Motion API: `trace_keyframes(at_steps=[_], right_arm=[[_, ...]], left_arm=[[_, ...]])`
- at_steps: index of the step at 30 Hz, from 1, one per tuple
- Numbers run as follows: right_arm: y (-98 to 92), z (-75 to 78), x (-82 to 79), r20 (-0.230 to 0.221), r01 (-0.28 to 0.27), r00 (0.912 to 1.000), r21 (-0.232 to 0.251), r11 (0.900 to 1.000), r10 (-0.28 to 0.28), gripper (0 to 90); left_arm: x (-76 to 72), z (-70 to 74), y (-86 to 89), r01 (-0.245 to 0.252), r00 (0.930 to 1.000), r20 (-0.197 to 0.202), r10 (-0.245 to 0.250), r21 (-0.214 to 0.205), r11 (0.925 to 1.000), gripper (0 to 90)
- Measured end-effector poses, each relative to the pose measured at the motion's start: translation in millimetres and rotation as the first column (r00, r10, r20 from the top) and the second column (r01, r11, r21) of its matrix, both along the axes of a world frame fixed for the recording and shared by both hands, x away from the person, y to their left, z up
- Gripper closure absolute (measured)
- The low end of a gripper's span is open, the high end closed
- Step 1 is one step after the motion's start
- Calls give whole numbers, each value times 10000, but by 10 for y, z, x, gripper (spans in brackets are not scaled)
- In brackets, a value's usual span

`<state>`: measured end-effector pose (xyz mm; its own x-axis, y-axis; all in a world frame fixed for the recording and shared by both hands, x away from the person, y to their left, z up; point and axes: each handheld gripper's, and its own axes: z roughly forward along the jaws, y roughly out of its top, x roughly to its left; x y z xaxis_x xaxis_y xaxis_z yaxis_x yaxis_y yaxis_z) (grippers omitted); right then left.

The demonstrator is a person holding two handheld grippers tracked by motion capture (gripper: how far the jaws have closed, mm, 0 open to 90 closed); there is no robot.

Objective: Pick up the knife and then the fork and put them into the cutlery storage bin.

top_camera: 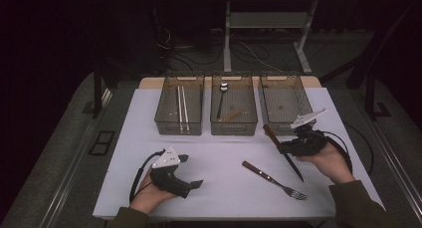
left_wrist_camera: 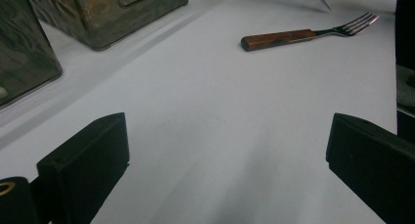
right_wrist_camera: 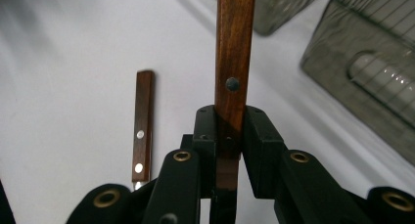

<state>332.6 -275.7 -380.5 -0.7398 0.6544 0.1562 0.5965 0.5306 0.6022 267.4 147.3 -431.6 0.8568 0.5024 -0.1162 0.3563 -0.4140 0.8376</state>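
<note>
My right gripper [top_camera: 287,147] is shut on a knife [top_camera: 272,137] with a wooden handle, held above the white table [top_camera: 219,158] at the right. The handle points toward the bins and the blade toward the front edge. In the right gripper view the pads [right_wrist_camera: 258,136] of this gripper [right_wrist_camera: 230,133] clamp the knife handle [right_wrist_camera: 235,48]. A wooden-handled fork [top_camera: 273,180] lies flat on the table in front of it, its handle [right_wrist_camera: 143,121] to the left of the jaws. My left gripper [top_camera: 190,171] rests open at the front left, nothing between its jaws [left_wrist_camera: 227,136]. The fork [left_wrist_camera: 293,36] lies ahead of it.
Three clear bins stand in a row at the table's far side. The left bin [top_camera: 163,104] holds two pale sticks, the middle bin [top_camera: 234,129] a spoon and a small wooden piece, the right bin [top_camera: 284,101] looks bare. Cables trail from both grippers.
</note>
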Motion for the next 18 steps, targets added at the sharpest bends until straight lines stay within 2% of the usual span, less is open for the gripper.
trace_keyframes(at_steps=[5,10,18], right_arm=[[-79,33,2,469,269,9985,545,9982,-294,770],[-168,77,0,851,643,9936,1069,9922,-736,770],[-295,172,-9,1432,1072,9806,1780,9782,-1335,770]], left_arm=[[0,1,5,21,10000,12,-21,-12,10000,10],[3,-2,6,42,10000,7,-42,-18,10000,10],[4,-4,11,19,10000,-22,-19,-47,10000,10]])
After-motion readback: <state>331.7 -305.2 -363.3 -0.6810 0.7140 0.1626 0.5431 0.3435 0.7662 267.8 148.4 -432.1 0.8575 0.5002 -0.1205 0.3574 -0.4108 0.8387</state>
